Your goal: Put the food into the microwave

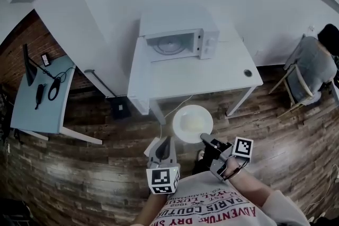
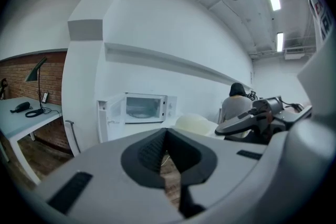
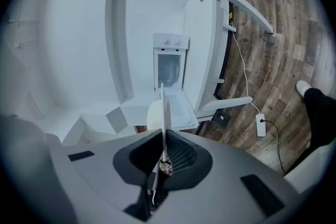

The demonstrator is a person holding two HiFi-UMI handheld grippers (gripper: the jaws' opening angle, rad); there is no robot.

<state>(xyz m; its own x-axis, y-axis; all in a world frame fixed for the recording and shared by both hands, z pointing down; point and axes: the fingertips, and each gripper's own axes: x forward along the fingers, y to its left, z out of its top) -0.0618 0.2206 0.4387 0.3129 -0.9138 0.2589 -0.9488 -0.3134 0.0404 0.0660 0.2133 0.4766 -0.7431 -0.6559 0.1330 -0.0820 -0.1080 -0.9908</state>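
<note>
I think this is the carrying step: the right gripper (image 1: 204, 138) fingers pinch the rim of the plate (image 1: 183, 136) of food (image 1: 192, 123), which is in the air short of the surface (image 1: 212, 74), the left gripper (image 1: 165, 140) fingers are closed and empty, and next the plate must slide flat into the open microwave (image 1: 180, 42).

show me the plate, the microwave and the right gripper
plate (image 1: 178, 114): head view, bare left part of the rim.
microwave (image 1: 177, 24): head view, top of its casing.
right gripper (image 1: 204, 139): head view, between its jaws at the plate's edge.
</note>
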